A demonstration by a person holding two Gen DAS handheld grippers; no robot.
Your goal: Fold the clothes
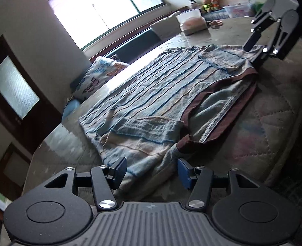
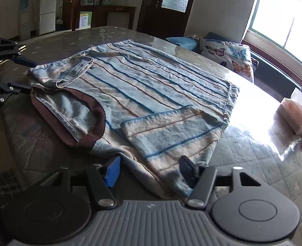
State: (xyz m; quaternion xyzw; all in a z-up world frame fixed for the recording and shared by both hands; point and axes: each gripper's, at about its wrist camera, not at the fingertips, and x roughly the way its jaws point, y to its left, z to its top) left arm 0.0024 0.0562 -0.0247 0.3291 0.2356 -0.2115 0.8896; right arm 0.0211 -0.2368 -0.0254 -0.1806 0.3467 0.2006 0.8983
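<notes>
The striped shirt (image 1: 151,94) lay flat on the quilted table surface (image 1: 274,123), both short sleeves already folded inward over the body, the brown-trimmed neckline (image 1: 222,106) facing the person's edge of the table. Its long axis ran from that neckline away toward the hem (image 2: 231,98) on the window side.

The left gripper (image 1: 151,173) sat low at the shirt's left shoulder corner. Its jaws stood apart, with cloth of the shoulder edge lying between them; the pads were not seen pressing on it, so the gripper was judged released. In the right wrist view the same gripper (image 2: 24,74) appeared at the far left, fingertips just beside the shoulder seam (contact could not be confirmed there).

The right gripper (image 2: 149,171) sat at the opposite shoulder corner, jaws likewise parted, the folded sleeve (image 2: 171,131) and shoulder edge extending into the gap without visible clamping. The left wrist view showed it (image 1: 259,47) at the upper right, tips at the cloth.

Each gripper was therefore nearest its own shoulder, and the fabric lay directly ahead of and between the fingers. The coming move was judged to require closing on both corners, then carrying them along the long axis toward the hem.
</notes>
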